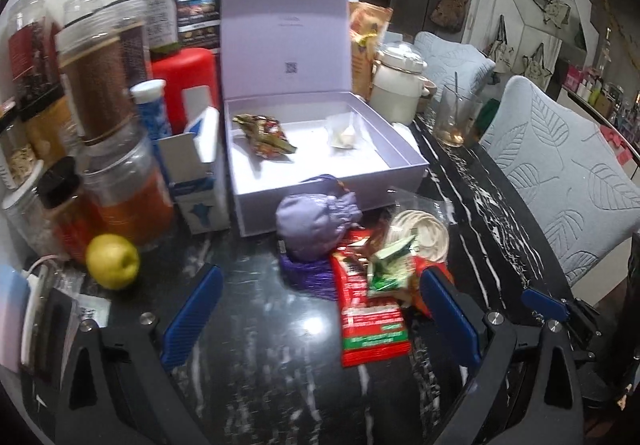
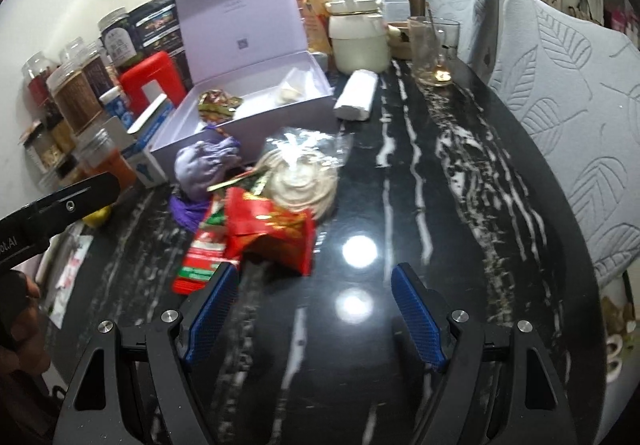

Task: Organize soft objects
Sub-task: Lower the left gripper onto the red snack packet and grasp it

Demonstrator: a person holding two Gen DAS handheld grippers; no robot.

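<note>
Black marble with white veins makes up the table (image 2: pixel 440 181), and it is crowded along its left edge with jars, cartons and a red canister. Toward the far edge stands an open lavender gift box (image 1: pixel 320 165), lid upright, with a small QR mark printed inside the lid; other lettering there is too faint to read. Inside the box lie a crinkled multicolour snack packet (image 1: pixel 264 135) near its left wall and a clear pouch with pale contents (image 1: pixel 344 133) toward its right wall.

Just in front of the box's near wall sits a purple drawstring pouch (image 1: pixel 316 223), touching a heap of red and green snack wrappers (image 1: pixel 370 319); their print is blurred and unreadable. A red foil packet (image 2: pixel 272 233) lies on that heap, with a round cream item in clear film (image 2: pixel 300 181) behind it.

Low over the near edge, the left gripper (image 1: pixel 320 317) is spread wide and grips nothing, though its right finger rests against the wrapper heap. Beside it the right gripper (image 2: pixel 314 315) is equally wide apart and empty, its left finger at the edge of the red and green wrappers. A yellow apple (image 1: pixel 113 261) rests by the jars on the left.
</note>
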